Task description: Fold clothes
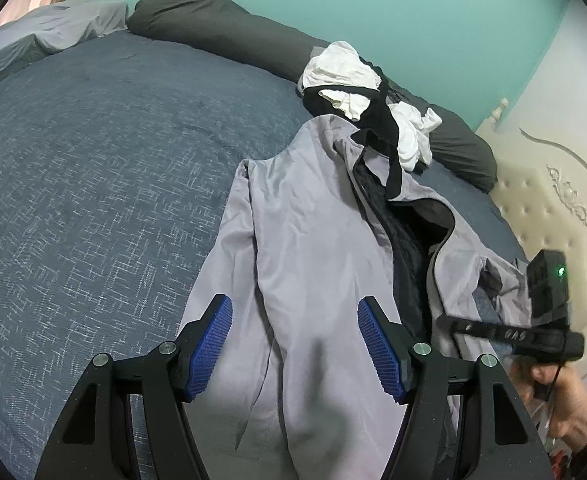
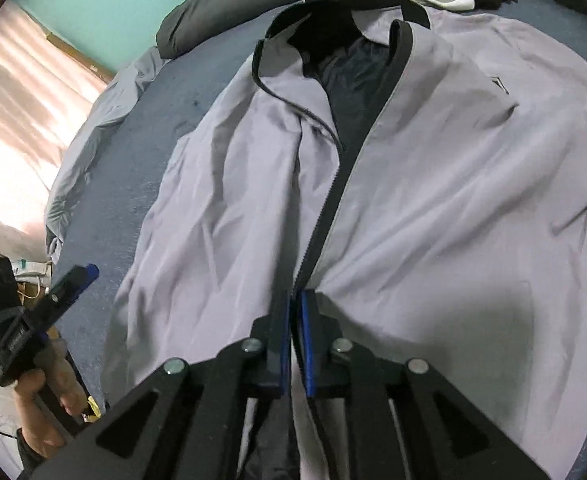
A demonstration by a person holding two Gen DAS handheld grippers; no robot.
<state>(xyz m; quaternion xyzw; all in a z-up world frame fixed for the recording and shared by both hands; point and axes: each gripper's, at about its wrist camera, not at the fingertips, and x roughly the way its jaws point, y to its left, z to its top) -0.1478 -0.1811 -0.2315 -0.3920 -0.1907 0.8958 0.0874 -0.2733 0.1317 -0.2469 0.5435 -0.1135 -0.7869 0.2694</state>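
Your grey zip-front jacket (image 2: 433, 200) lies on the blue bedspread (image 1: 93, 200), with the black-and-white clothes pile (image 1: 365, 100) behind its collar.

Both wrist cameras look down close over the grey jacket (image 1: 309, 240) on the bed (image 1: 93, 184), from opposite sides.

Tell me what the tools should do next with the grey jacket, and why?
Probably close the left tool on the jacket. It hangs open over the cloth near the hem, while the right tool looks shut at the zipper. With both holding on, the jacket could be pulled flat on the bed.
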